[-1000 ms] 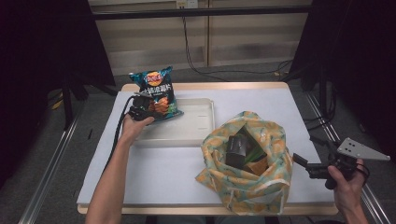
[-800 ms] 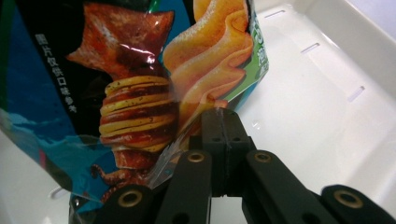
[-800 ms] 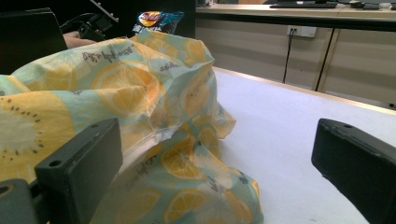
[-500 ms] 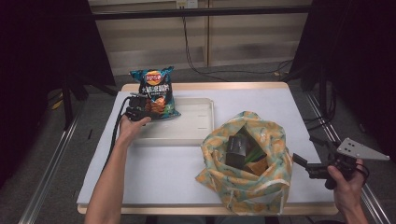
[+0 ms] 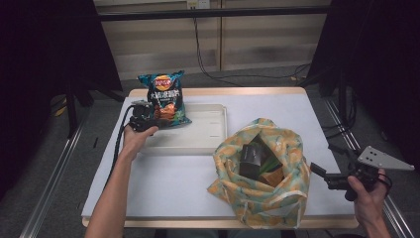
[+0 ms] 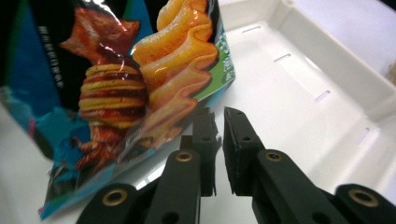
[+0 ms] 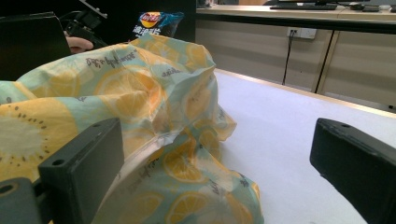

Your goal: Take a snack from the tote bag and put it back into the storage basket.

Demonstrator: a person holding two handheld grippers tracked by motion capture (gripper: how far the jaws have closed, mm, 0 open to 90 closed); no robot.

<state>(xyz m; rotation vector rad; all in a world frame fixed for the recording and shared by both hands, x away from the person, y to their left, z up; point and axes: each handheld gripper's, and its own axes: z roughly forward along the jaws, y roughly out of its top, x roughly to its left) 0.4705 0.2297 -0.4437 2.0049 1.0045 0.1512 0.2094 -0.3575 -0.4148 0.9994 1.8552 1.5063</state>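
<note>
We see the left hand-held gripper (image 5: 147, 110) at the counter's far left, its jaws almost shut with a thin gap showing between the tips; in the left gripper view it (image 6: 218, 122) sits just beside the lower edge of the crisp bag (image 6: 121, 88), and we cannot tell whether it grips the foil. The crisp bag (image 5: 165, 99) stands upright at the left end of the white tray (image 5: 208, 134). The right hand-held gripper (image 5: 329, 171) hovers wide open and empty by the counter's right edge, next to the fruit-print bag (image 5: 262, 193).

Teal chip bag (image 5: 164, 98) stands tilted at the white tray's (image 5: 208, 141) far-left corner.
</note>
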